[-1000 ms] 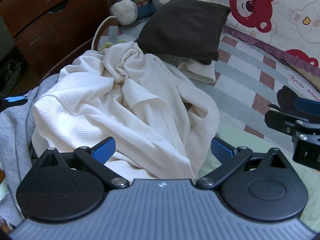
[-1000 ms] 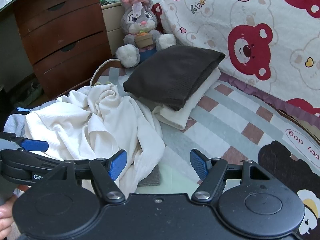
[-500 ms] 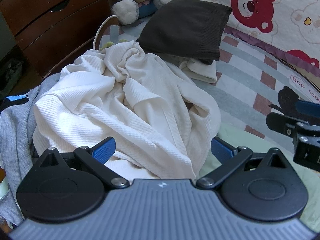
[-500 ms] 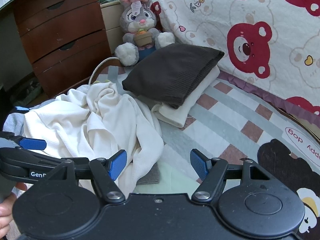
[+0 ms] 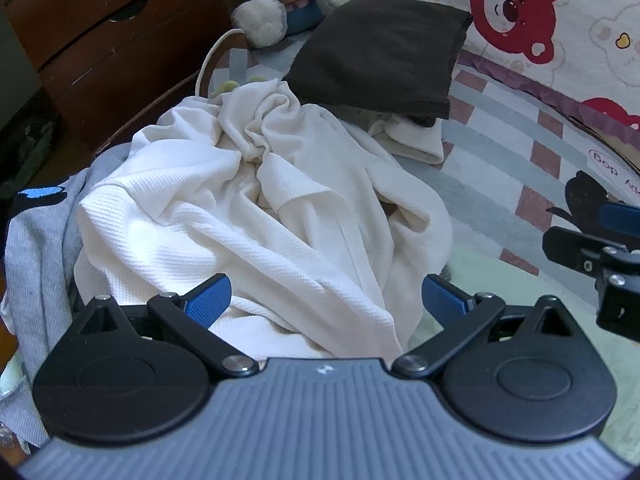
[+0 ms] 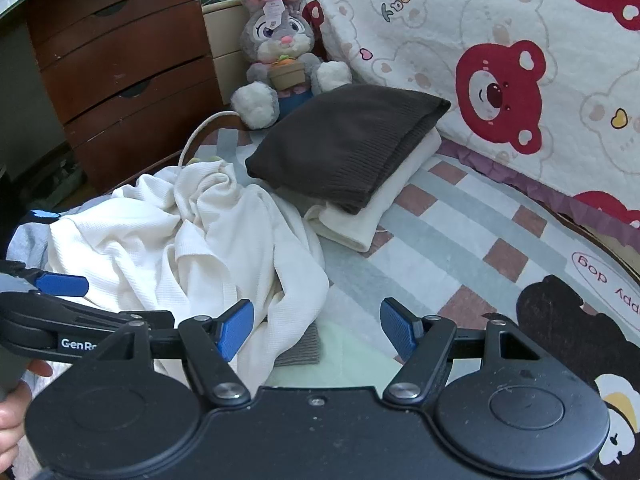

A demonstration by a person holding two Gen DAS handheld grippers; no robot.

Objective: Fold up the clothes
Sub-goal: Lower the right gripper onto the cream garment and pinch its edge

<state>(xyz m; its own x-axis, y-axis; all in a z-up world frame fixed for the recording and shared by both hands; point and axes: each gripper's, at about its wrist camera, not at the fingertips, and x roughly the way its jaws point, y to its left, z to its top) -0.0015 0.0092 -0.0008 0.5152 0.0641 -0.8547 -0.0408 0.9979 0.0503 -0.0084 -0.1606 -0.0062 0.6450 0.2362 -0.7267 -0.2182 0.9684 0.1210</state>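
Fabric of the crumpled white garment (image 5: pixel 260 216) was heaped directly between and just ahead of the spread, empty fingers of the left gripper (image 5: pixel 324 300), the nearer one; the right gripper (image 6: pixel 316 326), likewise parted and empty, was flanked by its hem at the left fingertip.

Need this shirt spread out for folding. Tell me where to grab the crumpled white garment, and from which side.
Probably take the white garment by its loose hanging edge nearest the right claw, coming in low from the bed's open side. That fold drapes free onto the bedsheet, while the middle is bunched and knotted.
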